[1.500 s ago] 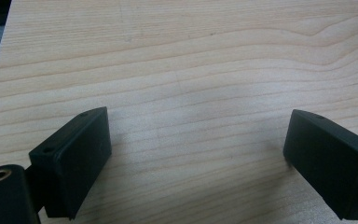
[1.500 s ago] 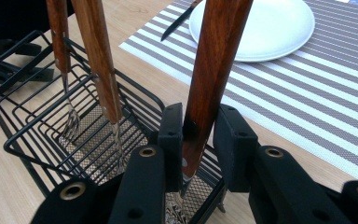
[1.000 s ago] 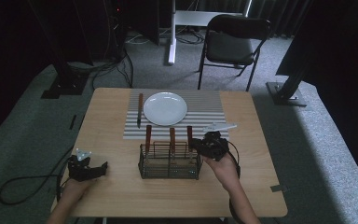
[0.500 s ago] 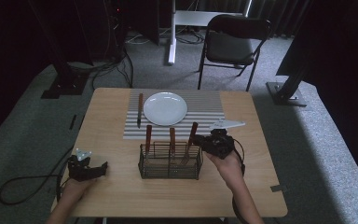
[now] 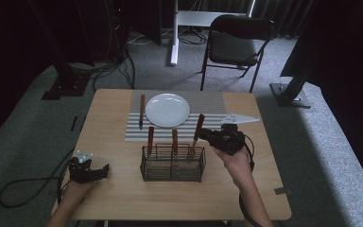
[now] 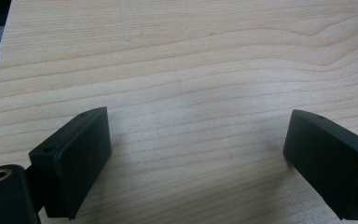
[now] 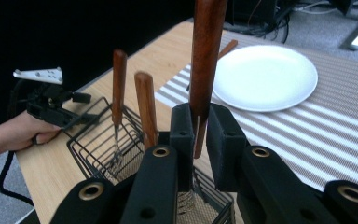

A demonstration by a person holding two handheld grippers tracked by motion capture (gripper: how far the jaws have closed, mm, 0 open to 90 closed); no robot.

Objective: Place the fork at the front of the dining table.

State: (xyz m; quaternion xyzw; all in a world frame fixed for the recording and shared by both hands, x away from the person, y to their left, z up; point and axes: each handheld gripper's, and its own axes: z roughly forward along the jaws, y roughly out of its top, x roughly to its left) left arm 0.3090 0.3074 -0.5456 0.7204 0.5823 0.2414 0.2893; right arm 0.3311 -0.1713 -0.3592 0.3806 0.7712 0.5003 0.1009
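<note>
A wooden bench (image 5: 123,189) carried a striped mat (image 5: 236,106), a white plate (image 5: 167,109) and a wire caddy (image 5: 172,163). The right tool (image 5: 207,135) gripped a wooden-handled fork (image 7: 206,56) standing in the caddy's right end, apparently drawing it out; next, likely carry it beside the plate. The left tool (image 6: 196,154) rested wide, empty.

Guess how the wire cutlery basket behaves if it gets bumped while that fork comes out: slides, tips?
The wire basket is open mesh, so probably light and apt to slide on the smooth wooden table. Its low, wide shape should resist tipping. The fork, clamped in the right gripper, has tines still inside and may drag it.
</note>
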